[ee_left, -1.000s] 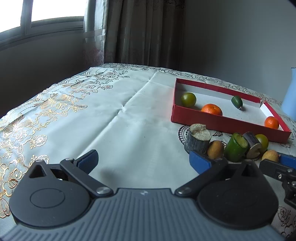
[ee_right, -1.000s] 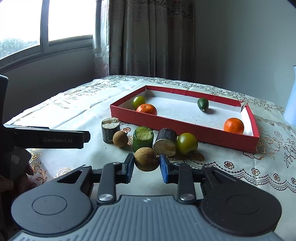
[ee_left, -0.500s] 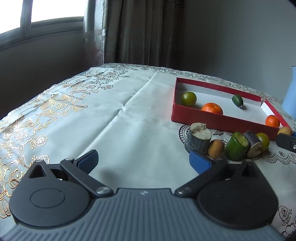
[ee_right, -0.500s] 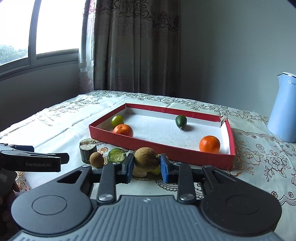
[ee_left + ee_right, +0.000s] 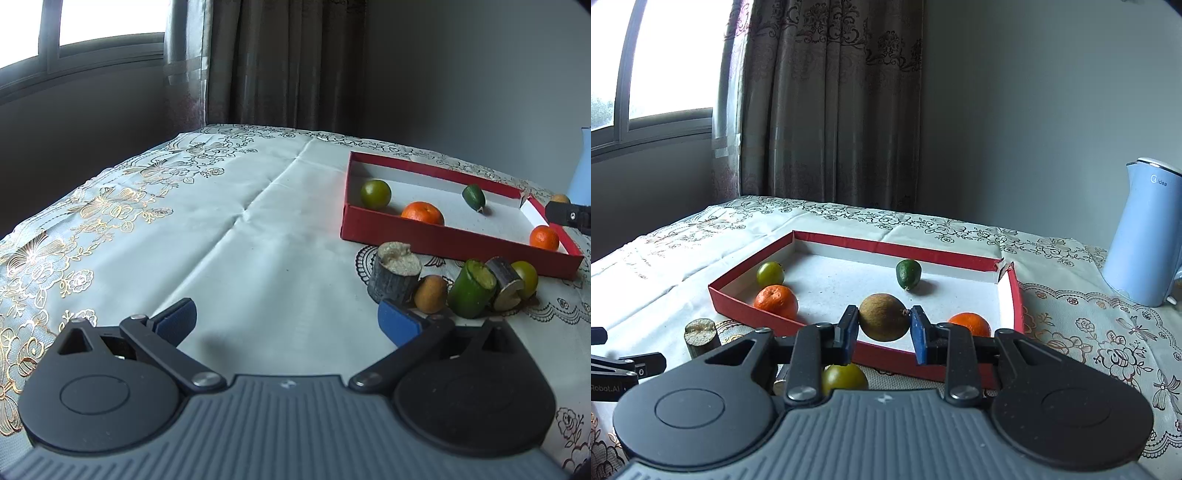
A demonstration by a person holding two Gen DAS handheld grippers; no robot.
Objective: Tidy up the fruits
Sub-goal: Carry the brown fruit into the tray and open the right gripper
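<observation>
The right tongs (image 5: 884,324) were clamped on a brown fruit (image 5: 884,316) held above the red tray's (image 5: 890,246) near wall, while the left tongs (image 5: 286,320) stood wide apart, empty, over the tabletop (image 5: 258,236) beside the loose fruit pieces.

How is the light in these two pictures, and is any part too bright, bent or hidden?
Left wrist view: the window is blown out white, the wall is dim, and the table edge curves from the fisheye. Right wrist view: the window glares too, the brown fruit between the fingers is sharp, and the gripper body hides part of the box.
</observation>
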